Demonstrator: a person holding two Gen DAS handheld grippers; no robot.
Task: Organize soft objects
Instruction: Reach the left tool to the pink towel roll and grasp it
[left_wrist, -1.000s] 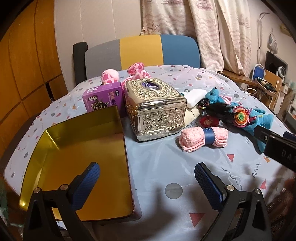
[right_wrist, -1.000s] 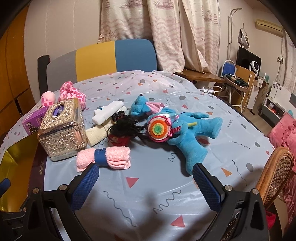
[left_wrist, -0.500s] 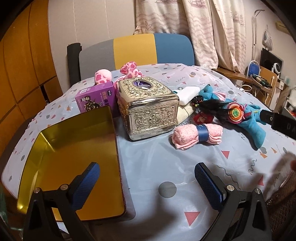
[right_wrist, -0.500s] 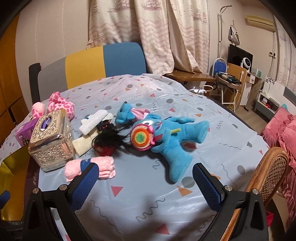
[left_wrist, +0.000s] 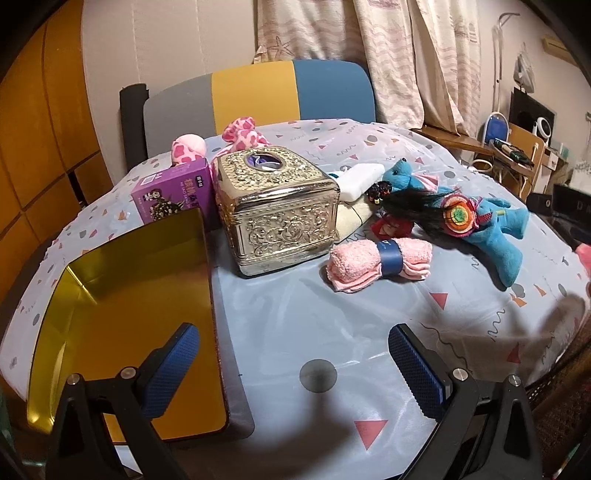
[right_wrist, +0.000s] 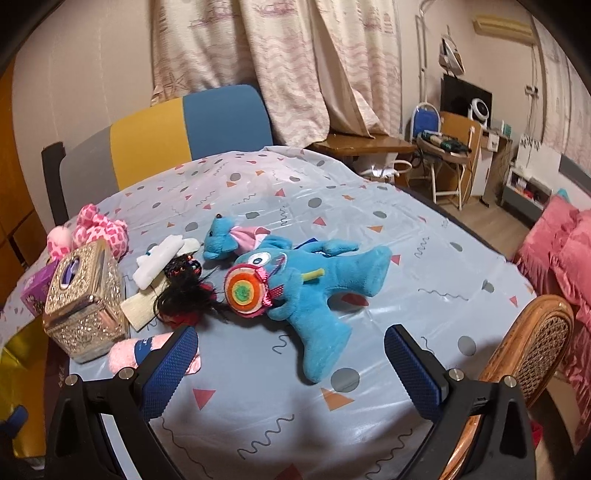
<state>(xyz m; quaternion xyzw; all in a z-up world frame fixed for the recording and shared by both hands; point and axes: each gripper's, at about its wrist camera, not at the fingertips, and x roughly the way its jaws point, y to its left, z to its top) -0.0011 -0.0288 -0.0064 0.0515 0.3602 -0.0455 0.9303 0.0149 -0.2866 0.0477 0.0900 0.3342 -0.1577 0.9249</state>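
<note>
A blue plush toy (right_wrist: 317, 291) with a round orange lollipop lies mid-table, also in the left wrist view (left_wrist: 491, 229). A small blue bear (right_wrist: 221, 242), a black-haired doll (right_wrist: 184, 295), a white cloth roll (right_wrist: 159, 260) and a pink towel roll with a blue band (left_wrist: 376, 264) lie beside it. A pink spotted plush (right_wrist: 99, 230) sits at the back left. My left gripper (left_wrist: 291, 369) is open and empty above the table's near edge. My right gripper (right_wrist: 290, 369) is open and empty, in front of the blue plush.
A gold tray (left_wrist: 122, 302) lies at the front left. An ornate silver tissue box (left_wrist: 277, 206) and a purple carton (left_wrist: 173, 192) stand behind it. A multicoloured chair (left_wrist: 258, 96) is at the far side, a wicker chair (right_wrist: 532, 347) at the right.
Both grippers have drifted right and back a little; the views shifted so the objects sit further left. Nothing on the table has moved and both grippers stay open.
</note>
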